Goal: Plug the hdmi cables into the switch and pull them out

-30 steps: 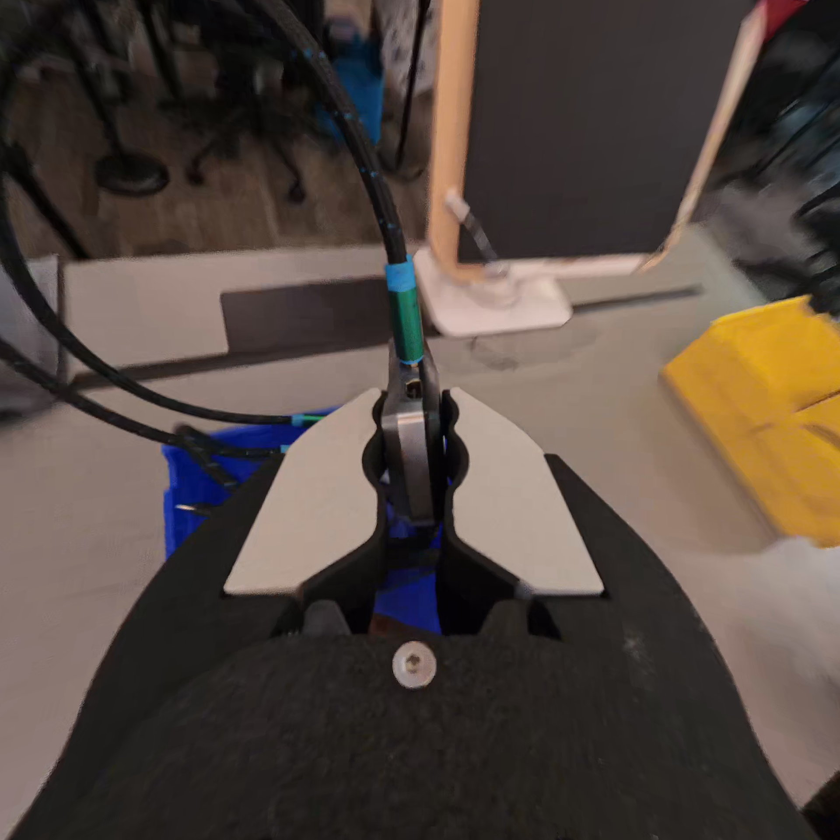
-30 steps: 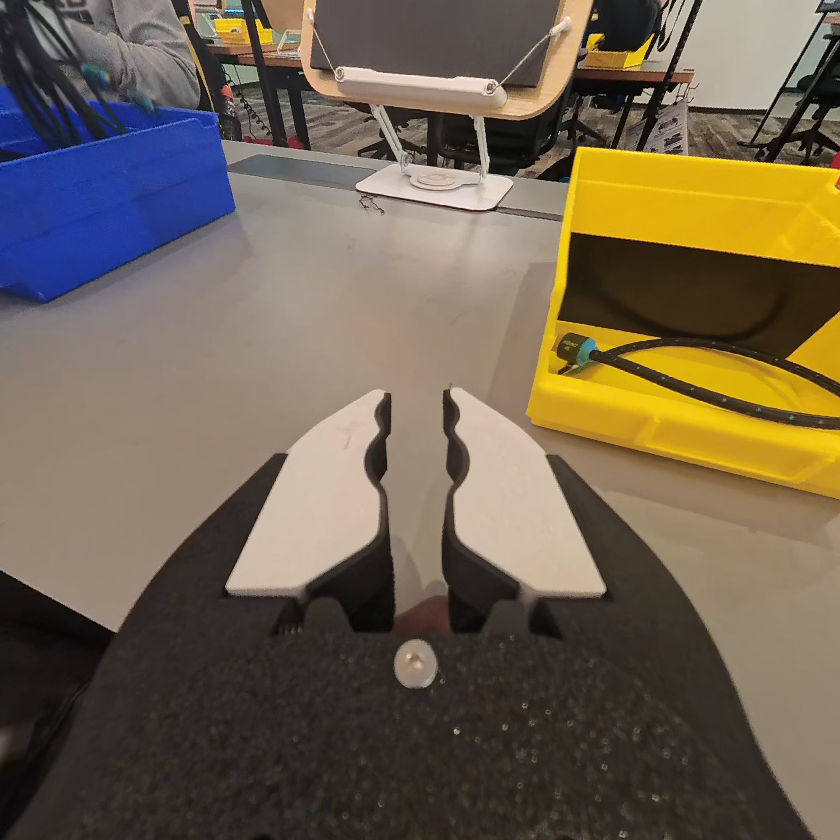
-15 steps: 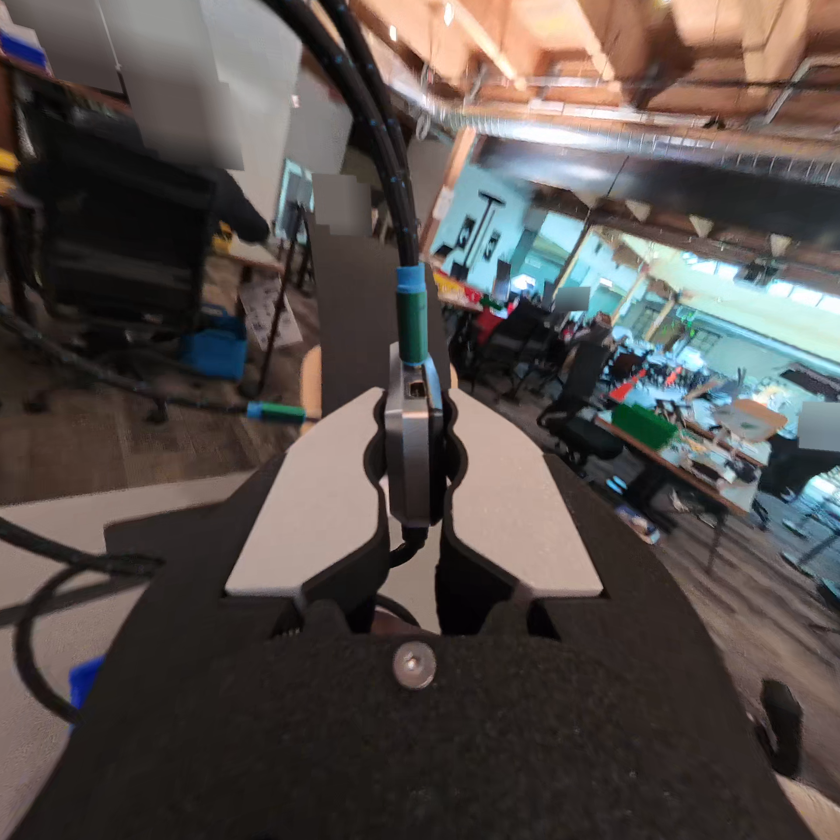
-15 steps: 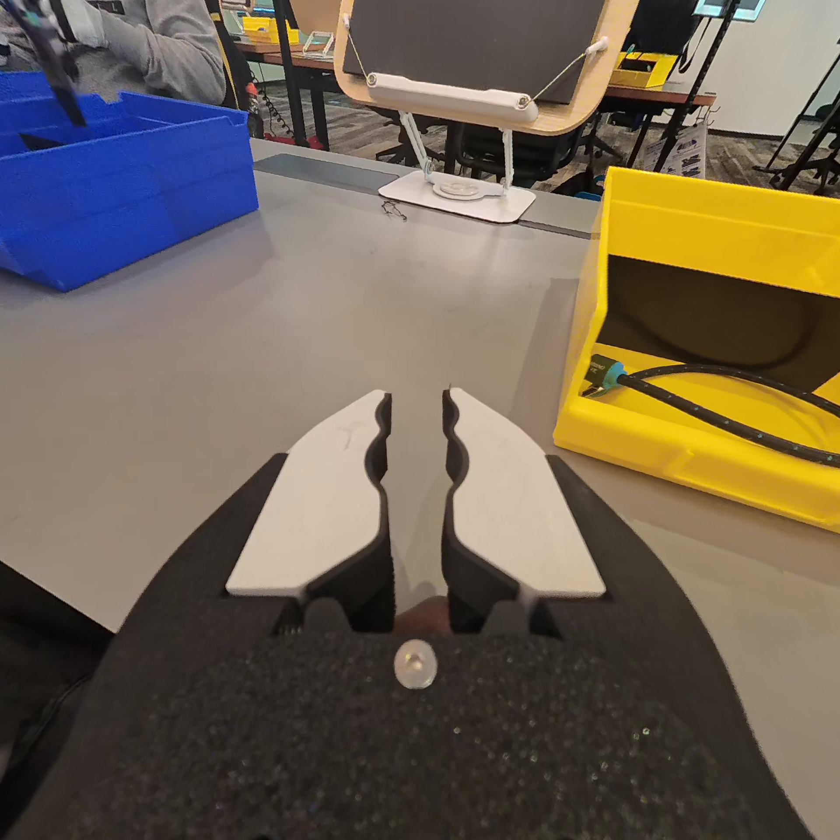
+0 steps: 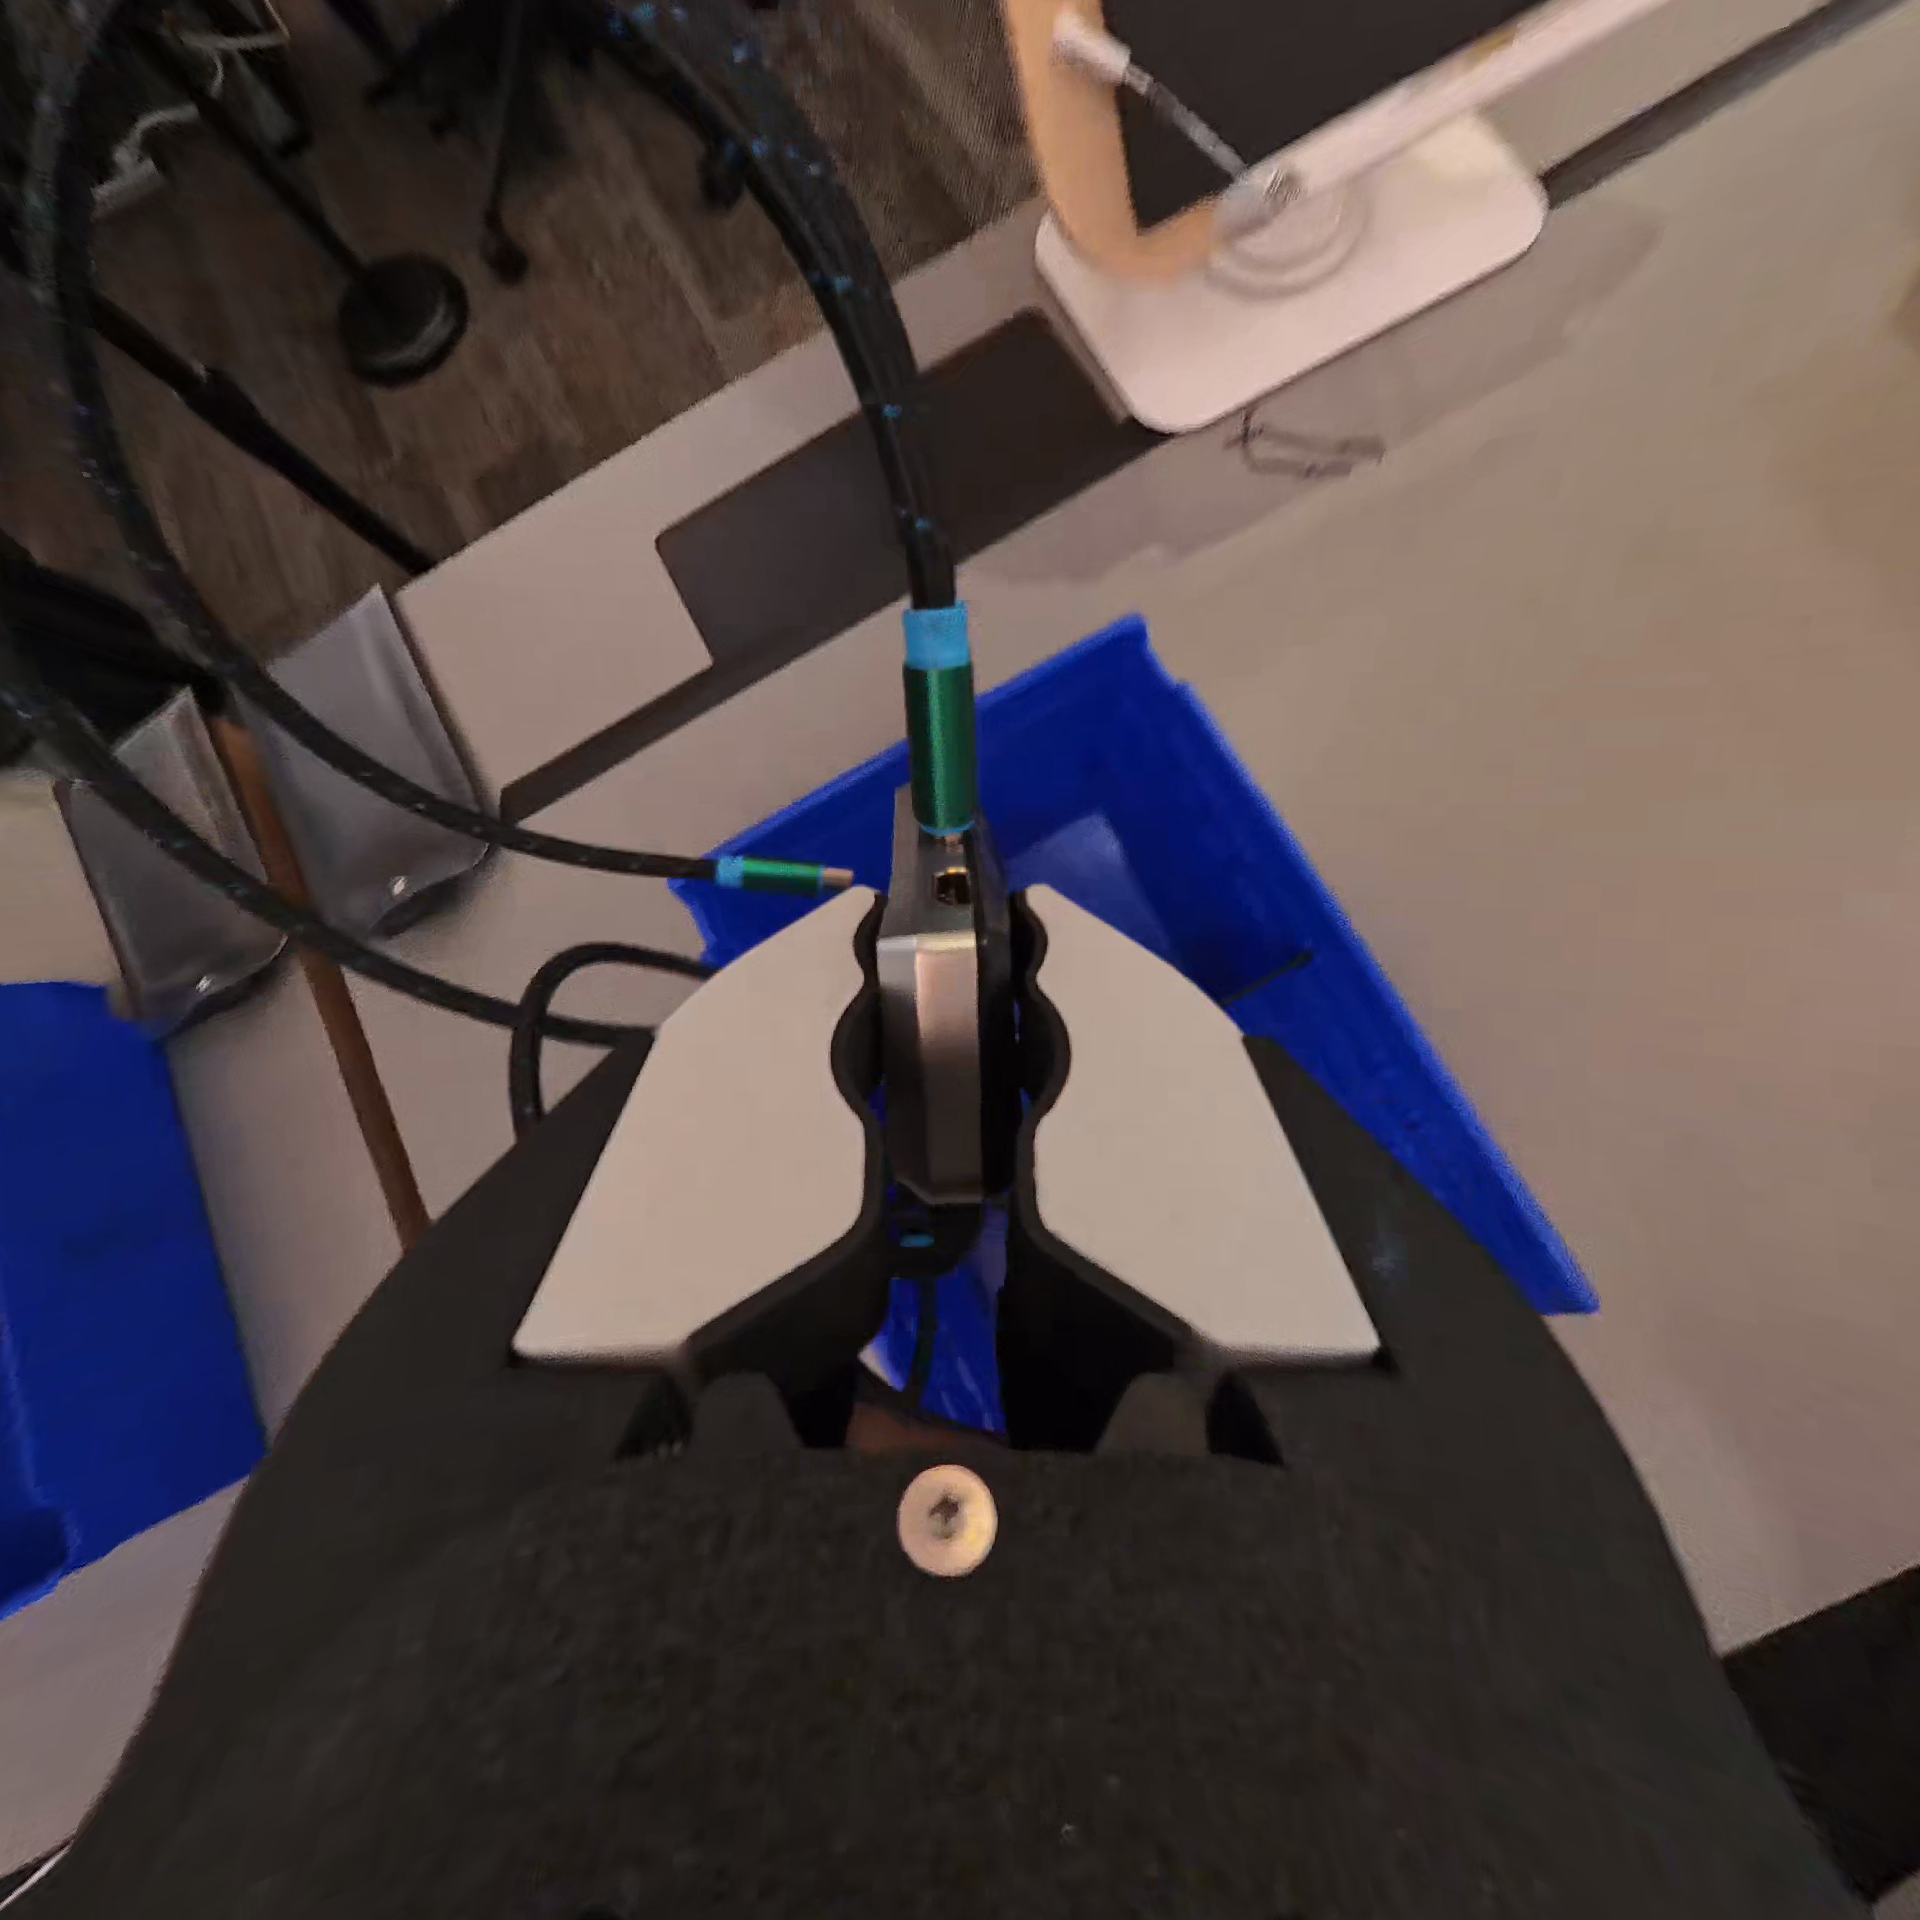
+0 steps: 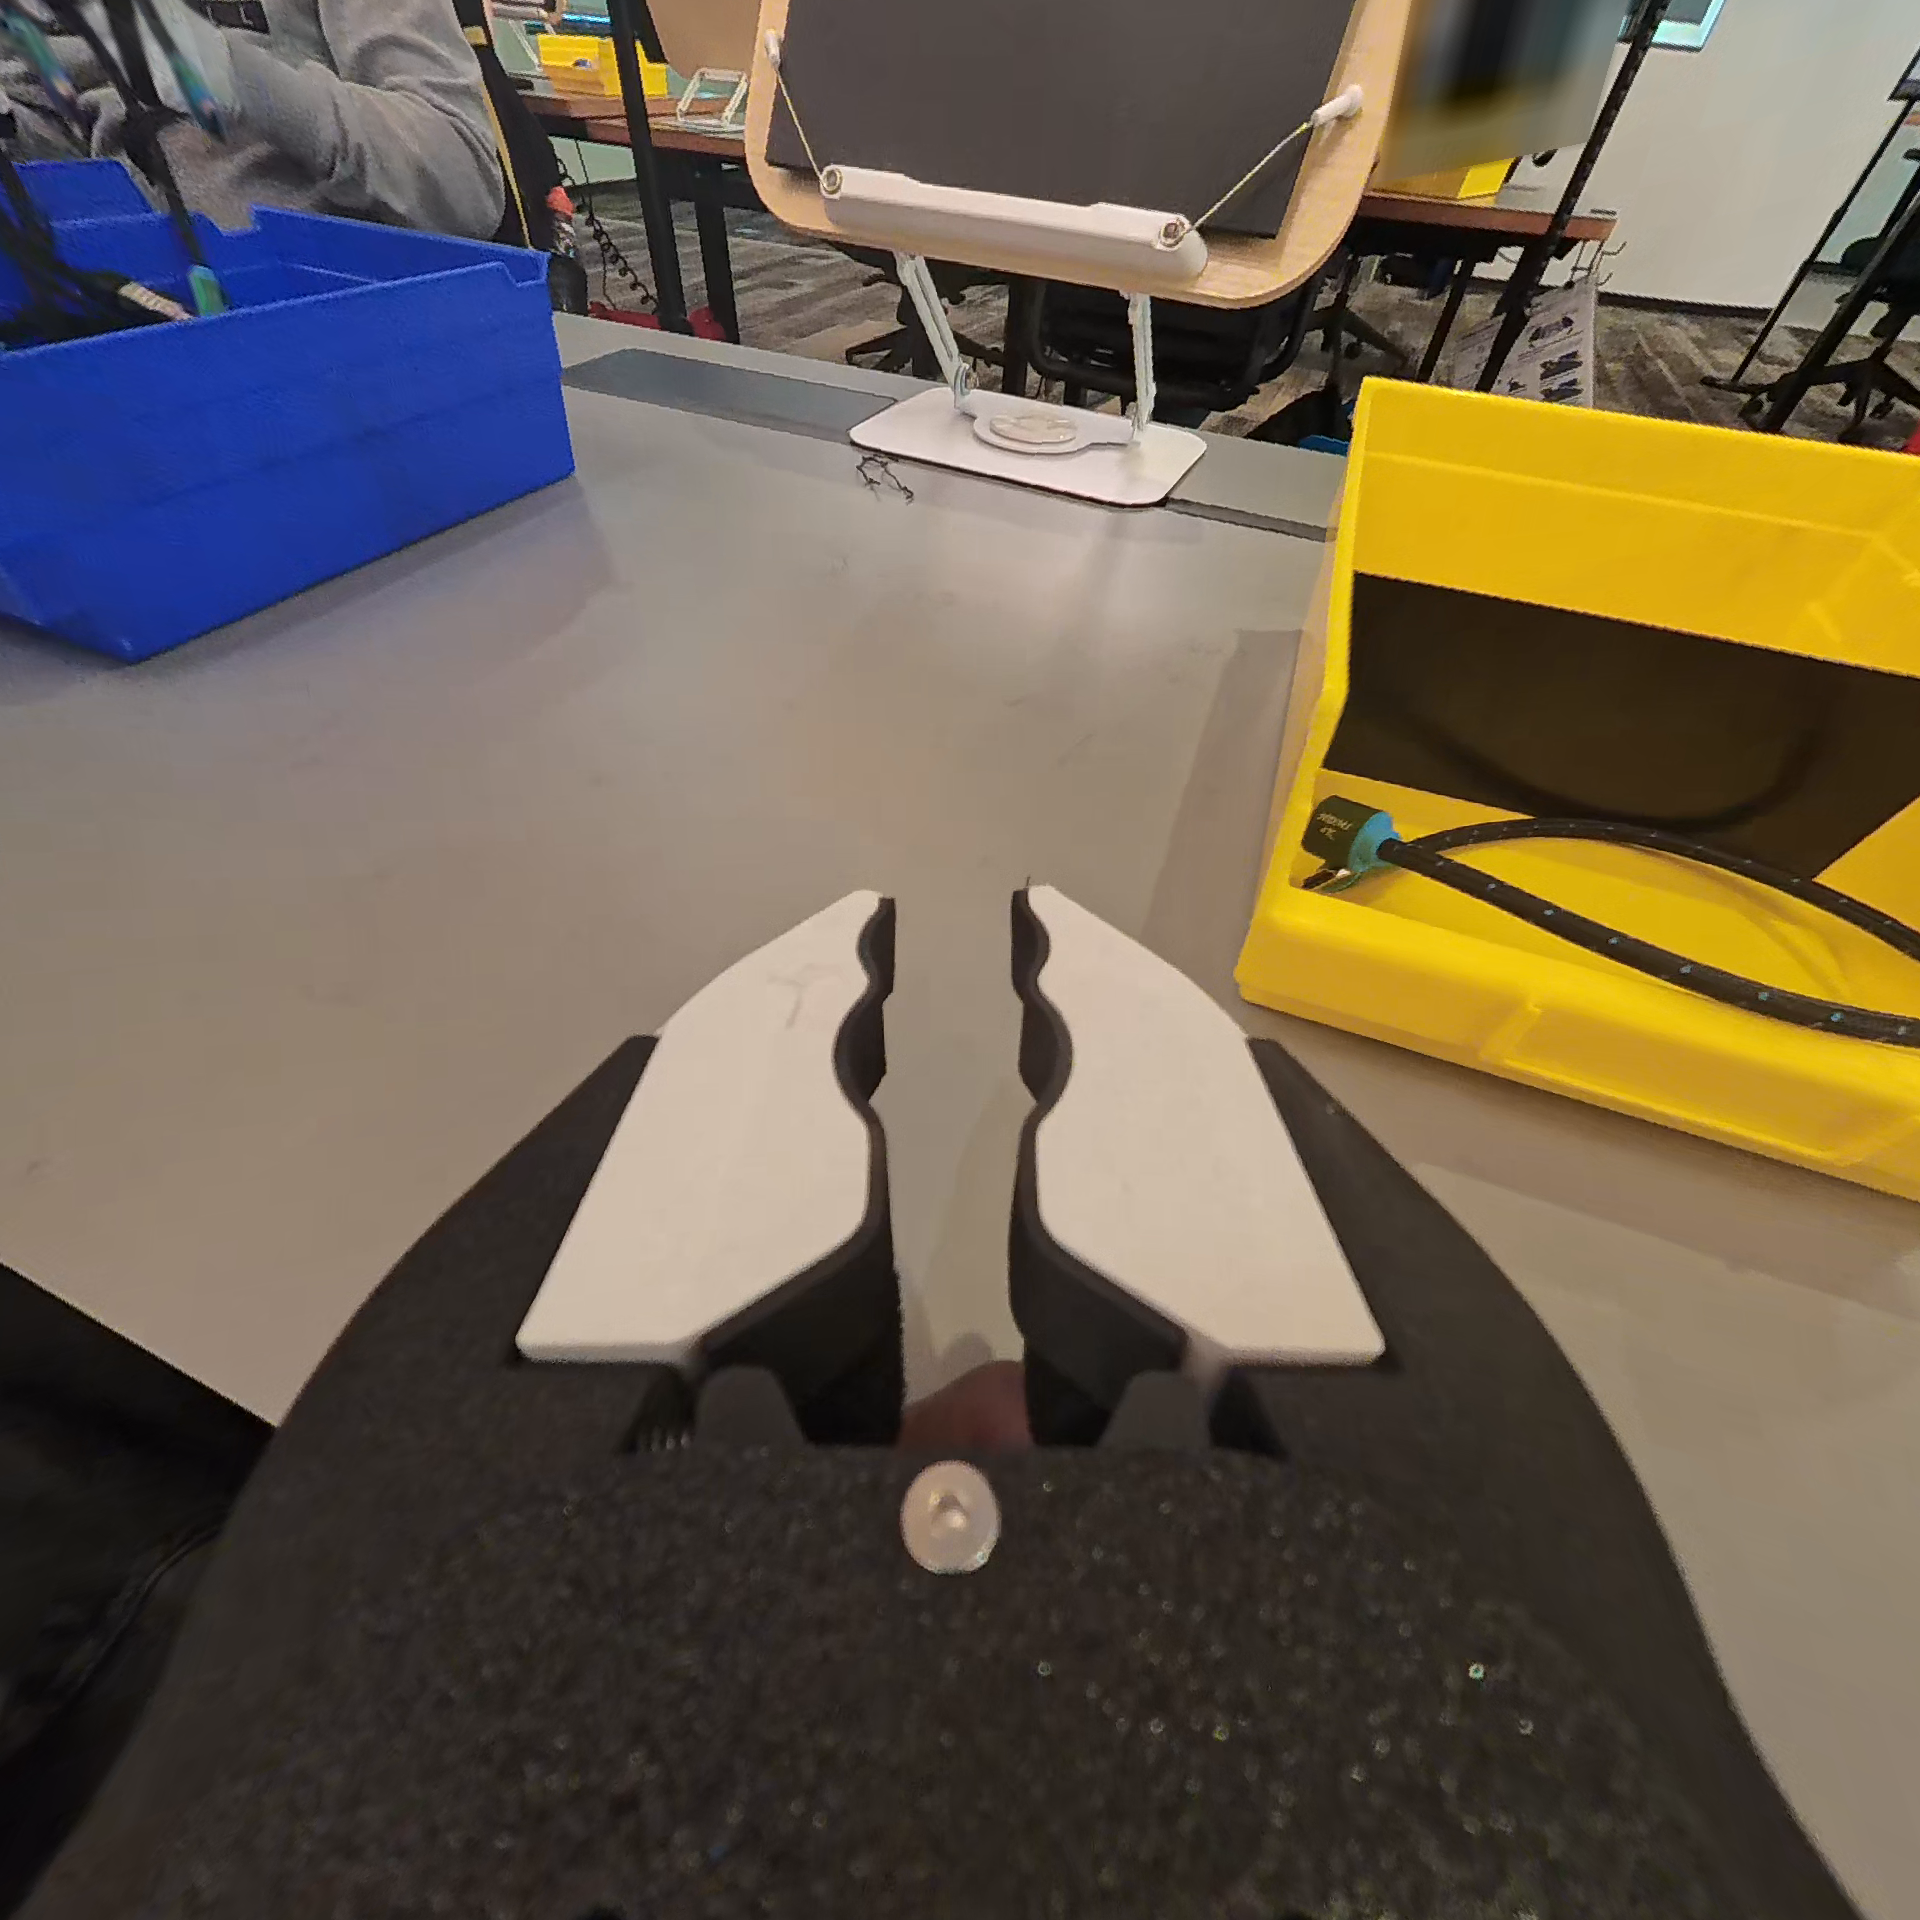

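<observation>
Switch, a slim grey metal box (image 5: 930,1049), sits clamped edge-on between the fingers of the left gripper (image 5: 940,914), a green-sleeved black braided HDMI cable (image 5: 937,748) plugged into its far end; no writing on it can be read. Ahead and below lies a blue plastic bin (image 5: 1247,883). The right gripper (image 6: 952,904) hangs released and empty above the grey table (image 6: 623,831), a yellow plastic bin (image 6: 1621,582) to its right holding another braided cable (image 6: 1621,894) whose plug bears small print

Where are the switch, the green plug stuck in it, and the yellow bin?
switch (image 5: 928,1060), left wrist view, silver edge.
green plug (image 5: 937,750), left wrist view, metal barrel.
yellow bin (image 6: 1621,499), right wrist view, back wall.
</observation>
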Tool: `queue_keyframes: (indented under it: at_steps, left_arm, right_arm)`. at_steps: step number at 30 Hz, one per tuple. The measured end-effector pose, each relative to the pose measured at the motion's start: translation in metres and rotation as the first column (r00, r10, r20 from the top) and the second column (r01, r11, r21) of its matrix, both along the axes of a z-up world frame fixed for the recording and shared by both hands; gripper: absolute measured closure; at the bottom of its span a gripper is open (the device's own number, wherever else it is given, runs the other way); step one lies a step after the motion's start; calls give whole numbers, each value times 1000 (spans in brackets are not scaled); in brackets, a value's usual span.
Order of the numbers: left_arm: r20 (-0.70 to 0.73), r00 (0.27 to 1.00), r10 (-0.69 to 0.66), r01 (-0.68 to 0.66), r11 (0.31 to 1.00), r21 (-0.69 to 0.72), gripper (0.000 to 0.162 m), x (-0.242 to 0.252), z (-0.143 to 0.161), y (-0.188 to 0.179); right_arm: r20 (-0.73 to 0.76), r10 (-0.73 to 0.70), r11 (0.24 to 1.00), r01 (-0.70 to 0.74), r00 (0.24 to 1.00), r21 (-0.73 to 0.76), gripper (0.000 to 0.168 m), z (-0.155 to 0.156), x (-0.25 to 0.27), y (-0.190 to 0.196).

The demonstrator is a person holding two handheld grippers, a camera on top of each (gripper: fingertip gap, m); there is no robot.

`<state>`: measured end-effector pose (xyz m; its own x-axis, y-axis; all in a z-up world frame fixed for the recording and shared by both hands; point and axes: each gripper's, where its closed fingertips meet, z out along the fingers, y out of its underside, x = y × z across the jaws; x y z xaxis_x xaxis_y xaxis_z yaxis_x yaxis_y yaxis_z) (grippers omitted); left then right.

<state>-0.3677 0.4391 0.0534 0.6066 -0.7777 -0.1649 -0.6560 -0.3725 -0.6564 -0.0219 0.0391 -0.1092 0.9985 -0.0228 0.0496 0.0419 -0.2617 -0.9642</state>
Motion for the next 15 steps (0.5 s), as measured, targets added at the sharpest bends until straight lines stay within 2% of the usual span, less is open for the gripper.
queue_keyframes:
  at_steps: [3, 6, 10, 12, 15]
  left_arm:
    - [31, 1000, 1, 0, 1000, -19, 140, -2, -3, -2]
    - [186, 981, -53, 64, 996, -55, 141, 16, 17, -19]
    - [413, 897, -159, 201, 978, -61, 141, 49, 67, -57]
    - [522, 828, -206, 264, 964, -39, 141, 64, 99, -76]
    - [653, 721, -234, 289, 957, 24, 141, 75, 149, -91]
  right_arm:
    - [11, 5, 1000, -5, 1000, -4, 148, -1, -3, 1]
    - [26, 13, 1000, -12, 1000, -11, 148, -2, -6, 3]
    - [37, 16, 1000, -16, 999, -22, 148, -6, -8, 6]
    - [39, 16, 1000, -15, 999, -26, 148, -7, -8, 7]
    - [39, 16, 1000, -15, 999, -27, 148, -8, -8, 7]
